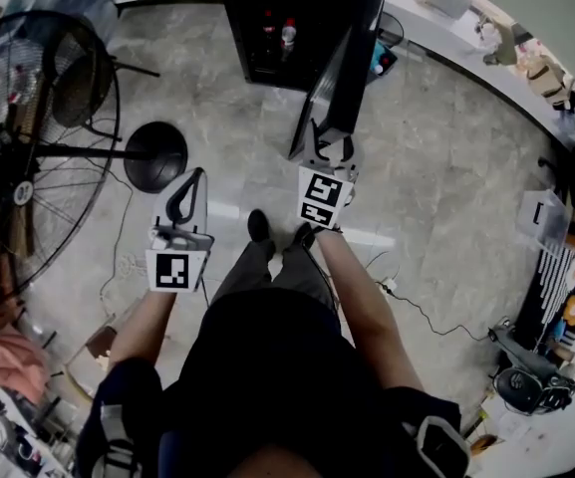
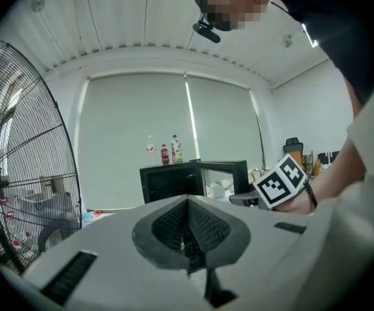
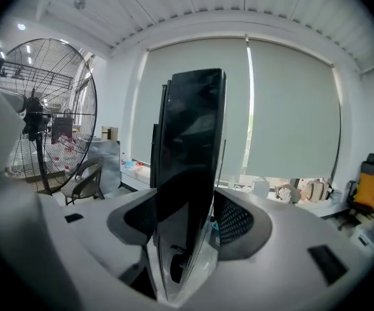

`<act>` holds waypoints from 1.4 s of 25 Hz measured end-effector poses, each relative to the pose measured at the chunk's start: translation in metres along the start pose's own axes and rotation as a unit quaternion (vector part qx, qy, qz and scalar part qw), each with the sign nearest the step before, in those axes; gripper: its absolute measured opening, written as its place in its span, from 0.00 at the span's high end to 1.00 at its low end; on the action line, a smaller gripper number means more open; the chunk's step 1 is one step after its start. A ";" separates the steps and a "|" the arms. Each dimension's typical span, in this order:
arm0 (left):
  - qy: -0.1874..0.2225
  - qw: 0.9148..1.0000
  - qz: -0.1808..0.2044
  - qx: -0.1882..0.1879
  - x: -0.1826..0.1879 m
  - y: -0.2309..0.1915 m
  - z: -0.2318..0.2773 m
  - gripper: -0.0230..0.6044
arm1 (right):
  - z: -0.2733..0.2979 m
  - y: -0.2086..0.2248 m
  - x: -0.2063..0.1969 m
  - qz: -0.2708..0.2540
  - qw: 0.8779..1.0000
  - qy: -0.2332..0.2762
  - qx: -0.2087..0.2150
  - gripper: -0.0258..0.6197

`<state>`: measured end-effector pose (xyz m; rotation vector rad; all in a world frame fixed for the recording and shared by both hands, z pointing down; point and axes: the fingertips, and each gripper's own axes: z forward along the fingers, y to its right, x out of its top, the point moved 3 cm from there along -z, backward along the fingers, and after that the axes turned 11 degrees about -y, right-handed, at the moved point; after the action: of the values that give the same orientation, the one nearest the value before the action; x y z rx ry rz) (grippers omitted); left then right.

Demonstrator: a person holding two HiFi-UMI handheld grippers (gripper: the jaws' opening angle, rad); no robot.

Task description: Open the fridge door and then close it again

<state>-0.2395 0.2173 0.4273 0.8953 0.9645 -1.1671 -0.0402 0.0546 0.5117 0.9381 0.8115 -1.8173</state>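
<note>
A small black fridge stands at the far end of the floor, its dark door swung out toward me. Two bottles stand on top of it. My right gripper straddles the door's free edge. In the right gripper view the door fills the space between the jaws of the right gripper, with a thin gap left at the right pad. My left gripper hangs lower left, apart from the fridge, shut and empty. The left gripper view shows the left gripper, the fridge and the door.
A big standing fan with a round black base fills the left side. A cluttered counter curves along the back right. A cable trails across the floor at right. The person's shoes are just behind the grippers.
</note>
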 end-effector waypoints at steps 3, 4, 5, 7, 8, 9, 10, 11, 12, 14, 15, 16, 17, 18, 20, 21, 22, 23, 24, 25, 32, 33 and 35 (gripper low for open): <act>0.006 1.000 0.001 -0.007 0.003 0.006 0.005 0.93 | -0.006 0.019 -0.007 0.014 1.000 -0.002 -0.008 0.57; 0.007 1.000 0.001 -0.009 0.004 0.008 0.007 0.93 | -0.007 0.026 -0.009 0.017 1.000 -0.002 -0.011 0.58; 0.006 1.000 0.001 -0.012 0.005 0.011 0.009 0.93 | -0.009 0.033 -0.011 0.019 1.000 -0.003 -0.013 0.58; 0.006 1.000 0.004 -0.018 0.007 0.017 0.012 0.93 | -0.011 0.045 -0.013 0.023 1.000 -0.006 -0.015 0.59; 0.006 1.000 0.007 -0.022 0.008 0.020 0.013 0.93 | -0.012 0.050 -0.014 0.023 1.000 -0.007 -0.014 0.59; 0.007 1.000 0.010 -0.026 0.009 0.023 0.015 0.93 | -0.013 0.055 -0.015 0.023 1.000 -0.008 -0.012 0.59; 0.009 0.999 0.012 -0.030 0.011 0.026 0.017 0.93 | -0.015 0.060 -0.016 0.022 1.000 -0.008 -0.009 0.60; 0.011 0.999 0.012 -0.033 0.014 0.029 0.019 0.93 | -0.016 0.065 -0.016 0.022 1.000 -0.006 -0.006 0.60; 0.012 0.999 0.012 -0.036 0.016 0.031 0.021 0.93 | -0.017 0.070 -0.017 0.023 1.000 -0.004 -0.004 0.60; 0.011 0.999 0.009 -0.043 0.019 0.036 0.025 0.93 | -0.018 0.080 -0.020 0.032 0.999 0.002 -0.002 0.61; 0.012 0.999 0.009 -0.047 0.021 0.038 0.027 0.93 | -0.019 0.086 -0.022 0.037 0.999 0.004 -0.003 0.61; 0.014 0.999 0.009 -0.050 0.022 0.041 0.029 0.93 | -0.019 0.092 -0.025 0.043 0.999 0.005 -0.005 0.61; 0.016 0.998 0.010 -0.054 0.023 0.043 0.030 0.93 | -0.020 0.098 -0.027 0.047 0.999 0.004 -0.008 0.62; 0.017 0.998 0.012 -0.058 0.024 0.044 0.033 0.93 | -0.020 0.104 -0.028 0.051 0.999 0.004 -0.011 0.62; 0.017 0.998 0.014 -0.065 0.026 0.047 0.036 0.93 | -0.021 0.115 -0.030 0.054 0.998 0.001 -0.017 0.62; 0.019 0.997 0.016 -0.069 0.027 0.048 0.038 0.93 | -0.021 0.120 -0.031 0.055 0.998 0.000 -0.020 0.62; 0.022 0.997 0.017 -0.073 0.028 0.049 0.039 0.93 | -0.022 0.125 -0.031 0.055 0.998 0.000 -0.022 0.62; 0.025 0.997 0.016 -0.077 0.029 0.050 0.040 0.93 | -0.022 0.129 -0.032 0.055 0.998 0.001 -0.023 0.62; 0.026 0.996 0.015 -0.081 0.030 0.050 0.042 0.93 | -0.023 0.133 -0.032 0.055 0.998 0.002 -0.024 0.62; 0.028 0.996 0.015 -0.085 0.031 0.051 0.044 0.93 | -0.023 0.137 -0.033 0.055 0.998 0.003 -0.024 0.62; 0.041 0.992 0.023 -0.117 0.040 0.052 0.060 0.93 | -0.019 0.160 -0.035 0.050 0.999 0.003 -0.013 0.63; 0.041 0.992 0.024 -0.121 0.040 0.053 0.061 0.93 | -0.019 0.164 -0.036 0.050 0.999 0.005 -0.011 0.63; 0.044 0.990 0.027 -0.129 0.042 0.054 0.065 0.93 | -0.019 0.170 -0.037 0.049 0.999 0.010 -0.010 0.63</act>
<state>-0.1724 0.1528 0.4136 0.7642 1.1265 -0.9387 0.1320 0.0219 0.5104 0.9669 0.7808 -1.7144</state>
